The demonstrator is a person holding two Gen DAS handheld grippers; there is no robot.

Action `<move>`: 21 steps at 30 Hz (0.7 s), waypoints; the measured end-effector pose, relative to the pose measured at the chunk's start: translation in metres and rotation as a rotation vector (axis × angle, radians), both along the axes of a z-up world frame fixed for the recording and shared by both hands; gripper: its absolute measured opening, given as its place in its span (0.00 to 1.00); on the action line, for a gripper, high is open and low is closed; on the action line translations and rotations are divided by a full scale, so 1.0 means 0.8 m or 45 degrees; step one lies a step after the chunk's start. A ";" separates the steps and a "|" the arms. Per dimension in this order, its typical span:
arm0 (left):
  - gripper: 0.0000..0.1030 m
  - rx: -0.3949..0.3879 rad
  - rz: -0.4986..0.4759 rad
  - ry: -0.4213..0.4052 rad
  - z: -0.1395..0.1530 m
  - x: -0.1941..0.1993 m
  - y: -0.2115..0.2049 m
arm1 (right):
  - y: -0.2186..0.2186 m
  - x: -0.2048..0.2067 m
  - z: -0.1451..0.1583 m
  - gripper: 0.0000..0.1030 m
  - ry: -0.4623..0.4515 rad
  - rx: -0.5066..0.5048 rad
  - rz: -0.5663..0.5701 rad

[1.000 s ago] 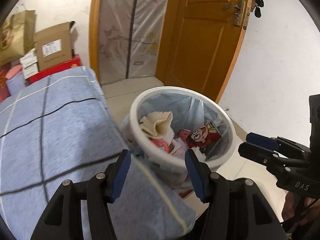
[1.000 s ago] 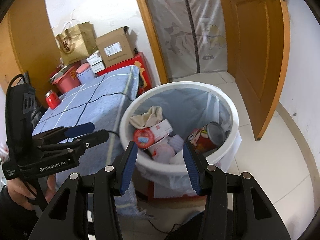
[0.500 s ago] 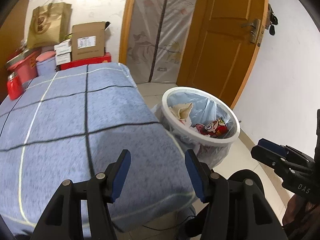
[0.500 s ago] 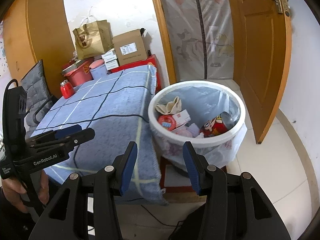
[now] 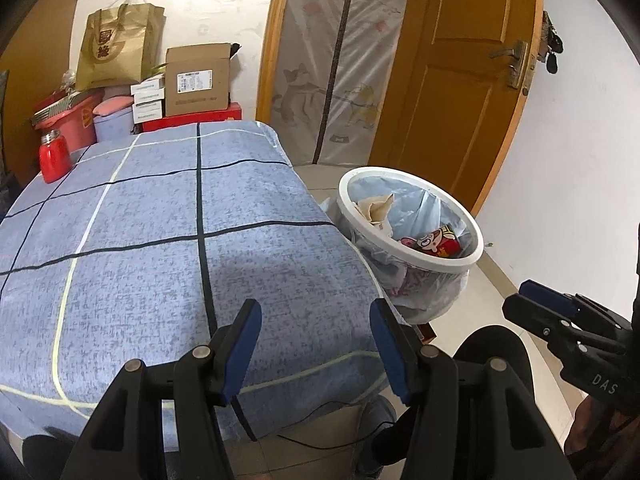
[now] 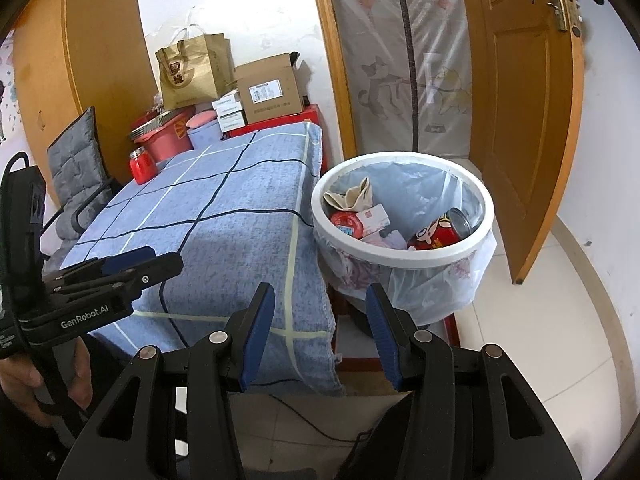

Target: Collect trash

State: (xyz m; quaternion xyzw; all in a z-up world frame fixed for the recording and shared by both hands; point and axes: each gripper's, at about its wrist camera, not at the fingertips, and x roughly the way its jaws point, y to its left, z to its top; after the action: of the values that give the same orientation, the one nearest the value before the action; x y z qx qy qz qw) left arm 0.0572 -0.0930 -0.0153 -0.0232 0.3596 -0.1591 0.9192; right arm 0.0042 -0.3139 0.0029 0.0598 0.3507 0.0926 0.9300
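Worktop (image 5: 168, 240), covered by a blue checked cloth: no loose litter visible on it. Only a red jar (image 5: 54, 156) stands at its far left corner, against the stacked boxes. Risk: jar taken for rubbish and binned; it looks like a kept item, judgement only.

Waste bin (image 6: 402, 216), white rim with plastic liner, stands on the floor just beside the worktop's right edge. The collected rubbish sits inside it: crumpled paper (image 6: 352, 196), a small carton, a red drink can (image 6: 440, 232). Liner hangs loose over the rim; a gripper dragged across it could snag the plastic and tip the bin, spilling the contents.

Thin black cable (image 6: 320, 432) trails over the floor below the near worktop edge; could catch a foot or tool.

Left gripper (image 5: 316, 346): jaws parted, nothing between them. Right gripper (image 6: 320, 328): likewise parted and empty. Both held over the near edge; with no target in view, next reach may be aimed wrongly.
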 end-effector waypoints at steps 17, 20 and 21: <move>0.55 0.026 0.031 -0.031 0.005 -0.011 0.002 | 0.003 -0.003 0.006 0.47 -0.021 -0.016 0.012; 0.55 0.019 0.034 -0.035 0.006 -0.013 0.004 | 0.003 -0.003 0.006 0.47 -0.021 -0.017 0.013; 0.55 0.018 0.035 -0.036 0.006 -0.013 0.004 | 0.003 -0.003 0.006 0.47 -0.021 -0.017 0.015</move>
State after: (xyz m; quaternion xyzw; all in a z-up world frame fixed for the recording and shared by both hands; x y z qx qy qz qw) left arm 0.0465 -0.0895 -0.0103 -0.0195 0.3474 -0.1443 0.9263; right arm 0.0020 -0.3113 0.0078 0.0507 0.3439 0.0962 0.9327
